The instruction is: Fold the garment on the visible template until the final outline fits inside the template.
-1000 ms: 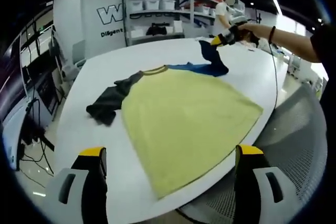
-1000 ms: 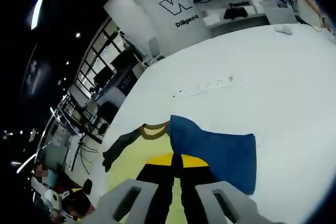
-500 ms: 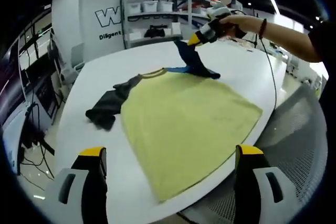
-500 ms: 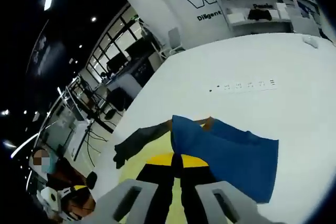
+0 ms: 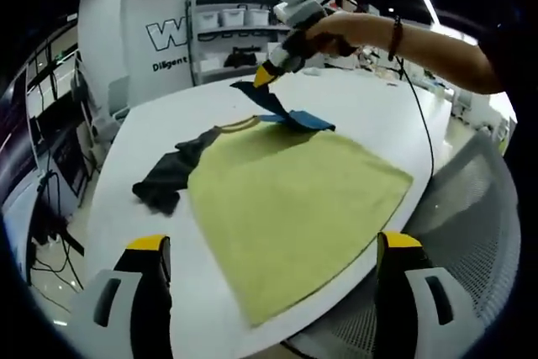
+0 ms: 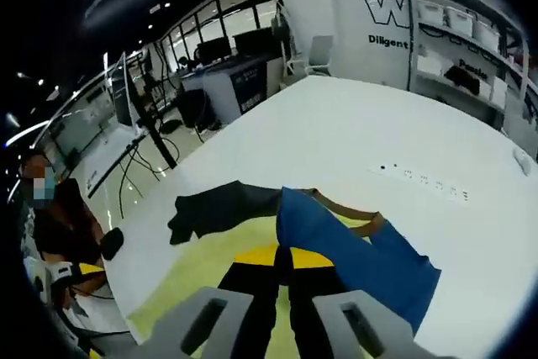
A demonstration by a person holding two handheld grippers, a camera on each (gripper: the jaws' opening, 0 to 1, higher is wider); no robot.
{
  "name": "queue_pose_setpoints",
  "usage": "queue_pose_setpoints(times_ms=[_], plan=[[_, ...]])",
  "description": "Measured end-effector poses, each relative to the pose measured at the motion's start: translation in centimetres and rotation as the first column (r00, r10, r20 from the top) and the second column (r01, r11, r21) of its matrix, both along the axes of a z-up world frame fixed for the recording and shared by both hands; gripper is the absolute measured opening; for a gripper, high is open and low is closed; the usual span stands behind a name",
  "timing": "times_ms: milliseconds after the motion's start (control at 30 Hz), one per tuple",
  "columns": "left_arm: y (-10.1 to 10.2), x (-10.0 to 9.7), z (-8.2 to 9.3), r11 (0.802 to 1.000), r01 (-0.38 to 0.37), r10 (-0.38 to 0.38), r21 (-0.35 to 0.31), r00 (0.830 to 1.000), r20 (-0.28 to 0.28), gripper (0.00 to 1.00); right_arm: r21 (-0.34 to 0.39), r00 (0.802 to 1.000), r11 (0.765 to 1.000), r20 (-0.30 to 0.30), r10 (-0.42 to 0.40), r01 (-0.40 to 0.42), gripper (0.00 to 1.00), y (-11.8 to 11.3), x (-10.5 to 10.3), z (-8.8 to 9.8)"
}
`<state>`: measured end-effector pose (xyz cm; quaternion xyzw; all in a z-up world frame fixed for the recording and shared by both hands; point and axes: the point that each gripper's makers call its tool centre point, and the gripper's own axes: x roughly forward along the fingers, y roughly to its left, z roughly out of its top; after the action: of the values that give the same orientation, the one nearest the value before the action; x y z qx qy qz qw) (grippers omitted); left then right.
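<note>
Your right gripper (image 5: 267, 76), pinched on the blue sleeve (image 5: 282, 108), has carried it higher and inward over the yellow garment (image 5: 290, 199) on the table (image 5: 378, 115), starting the fold, while your left gripper (image 5: 269, 271) hangs spread.

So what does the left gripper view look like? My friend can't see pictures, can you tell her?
A yellow shirt lies flat on a white table, and the right gripper is lifting its blue sleeve up off the far side. A dark sleeve lies crumpled on the other side. The left gripper waits open near the table's edge.
</note>
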<state>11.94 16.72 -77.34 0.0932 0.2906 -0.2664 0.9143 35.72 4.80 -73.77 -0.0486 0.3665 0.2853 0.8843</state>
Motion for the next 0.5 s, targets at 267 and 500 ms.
queue_pose_setpoints(times_ms=[267, 500], plan=[[0.0, -0.4, -0.5, 1.0, 0.017, -0.017, 0.009, 0.999, -0.029, 0.99, -0.102, 0.996, 0.991, 0.025, 0.086, -0.083, 0.0, 3.3, -0.5, -1.1], [-0.2, -0.3, -0.7, 1.0, 0.022, -0.022, 0.01, 0.999, -0.034, 0.99, -0.124, 0.993, 0.986, 0.023, 0.119, -0.115, 0.0, 5.3, -1.5, -1.9]])
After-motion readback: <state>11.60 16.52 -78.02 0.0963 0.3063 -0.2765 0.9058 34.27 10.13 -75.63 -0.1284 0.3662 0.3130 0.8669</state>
